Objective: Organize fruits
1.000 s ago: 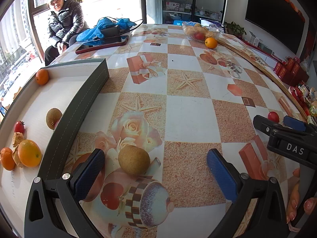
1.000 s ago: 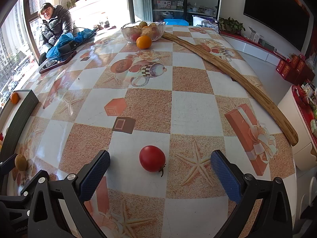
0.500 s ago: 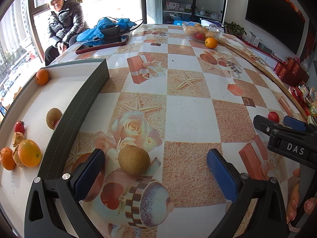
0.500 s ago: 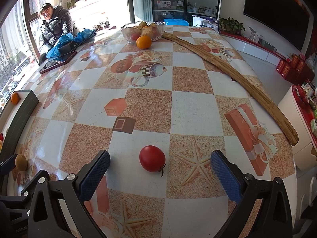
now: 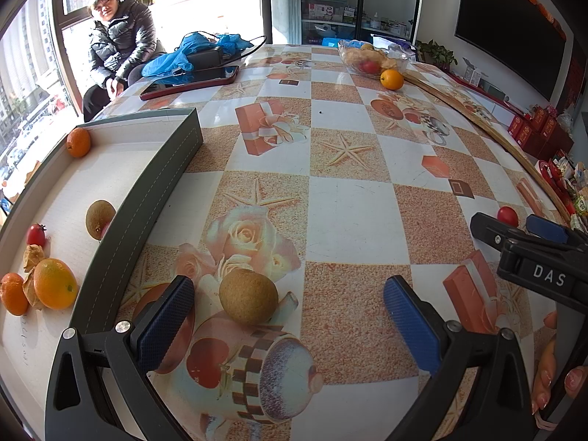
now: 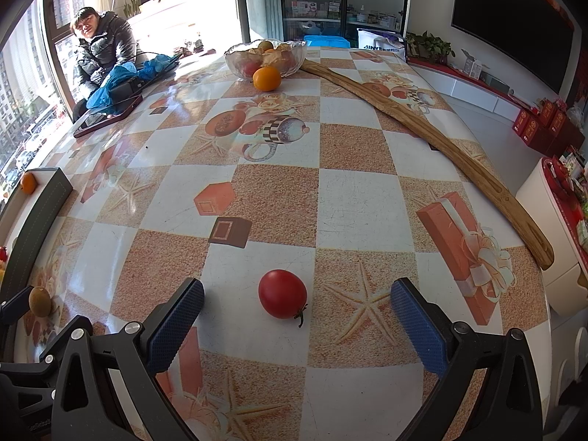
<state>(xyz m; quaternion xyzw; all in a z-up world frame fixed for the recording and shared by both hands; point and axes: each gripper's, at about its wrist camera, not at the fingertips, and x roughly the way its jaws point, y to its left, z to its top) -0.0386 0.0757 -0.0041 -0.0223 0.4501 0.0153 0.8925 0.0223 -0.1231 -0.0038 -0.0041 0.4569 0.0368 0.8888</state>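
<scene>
Hovering, jaws spread, empty: left gripper [image 5: 288, 316] around kiwi [image 5: 248, 296]; right gripper [image 6: 297, 310] around tomato [image 6: 282, 293]. Tray [image 5: 147, 198], left: six fruits sorted. Far: orange [image 6: 267, 78] beside bowl [image 6: 265, 59], unsorted. Judged partly done.

Item 1: white capitals "DAS" on black body of right gripper [image 5: 547, 253], seen at right edge of left wrist view; lettering clear, slightly tilted.

Item 2: faint handwritten marks on white floor of tray [image 5: 66, 183], near its lower left end; too small to read.

Item 3: printed line on white bag [image 6: 380, 42] at far end of table, right wrist view; blurred, not legible.

Item 4: red boxes [image 6: 534, 125] along right wall carry gold print; unreadable.
</scene>
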